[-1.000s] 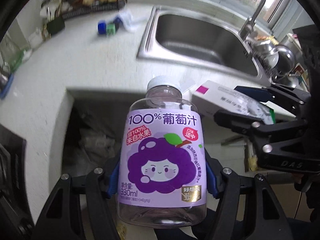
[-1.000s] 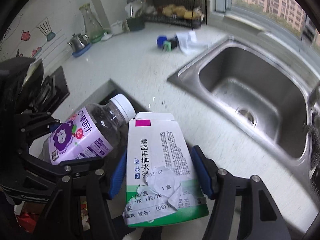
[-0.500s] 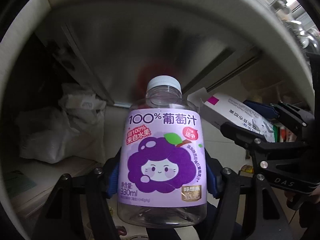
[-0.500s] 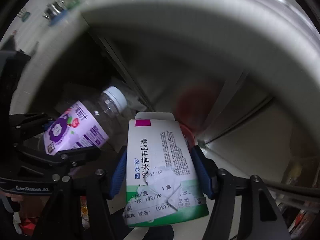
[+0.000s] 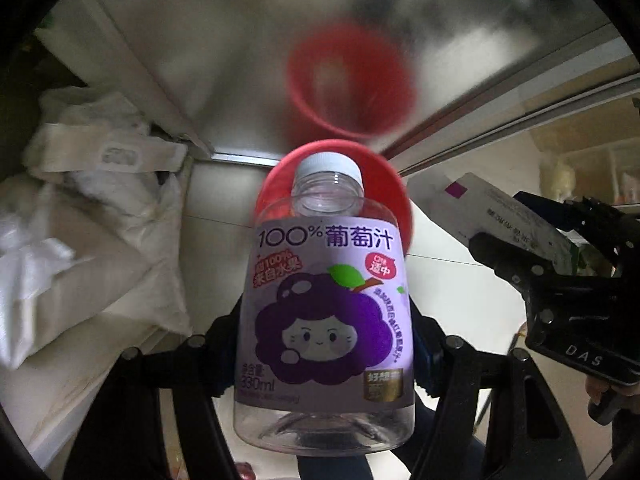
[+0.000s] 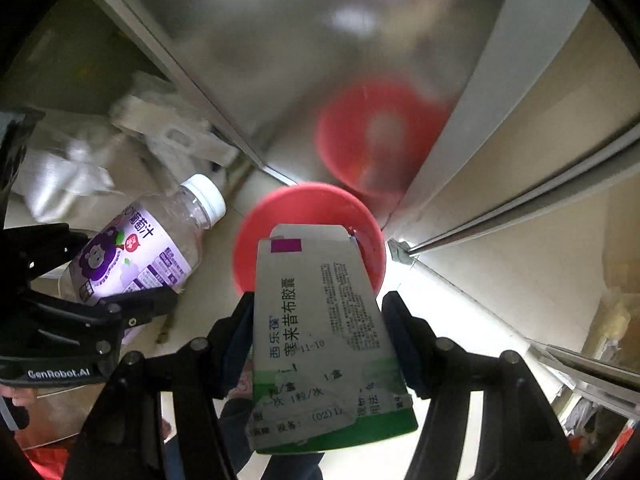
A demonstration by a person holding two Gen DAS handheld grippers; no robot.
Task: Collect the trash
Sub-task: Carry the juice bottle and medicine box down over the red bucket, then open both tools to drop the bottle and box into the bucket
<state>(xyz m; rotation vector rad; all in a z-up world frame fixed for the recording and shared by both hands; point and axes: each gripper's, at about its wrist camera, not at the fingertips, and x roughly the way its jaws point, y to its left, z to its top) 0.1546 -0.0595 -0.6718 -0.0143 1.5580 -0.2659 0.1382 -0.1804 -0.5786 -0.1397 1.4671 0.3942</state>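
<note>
- Holding an empty grape-juice bottle [image 5: 325,312] cap-forward, the left hand-held gripper [image 5: 326,344] was clamped on its labelled body, a pad pressed to each side.
- The right hand-held gripper [image 6: 320,344] was likewise clamped on a torn medicine box [image 6: 320,340], its open flap end pointing away from the camera.
- In the left wrist view, a red bin [image 5: 280,196] sat on the floor directly behind the bottle's cap, its rim showing at 12 o'clock of the bottle; the right hand-held gripper [image 5: 536,248] and its box [image 5: 516,216] stood at 3 o'clock.
- In the right wrist view, the red bin [image 6: 256,236] lay at 12 o'clock of the box, and the bottle [image 6: 140,244] in the left hand-held gripper [image 6: 116,280] showed at 9 o'clock.
- A shiny metal panel [image 6: 304,48] behind the bin carried the bin's blurred red reflection; crumpled white bags [image 5: 84,208] lay at 9 o'clock in the left view.
- The step in hand looked like the drop-off: both pieces of trash were poised above the bin, neither yet inside.
- The next move would call for centring each item over the bin's mouth, then parting the pads so it falls in; the bottle seemed nearer the rim's left edge in the right view, so it may need shifting inward first.
</note>
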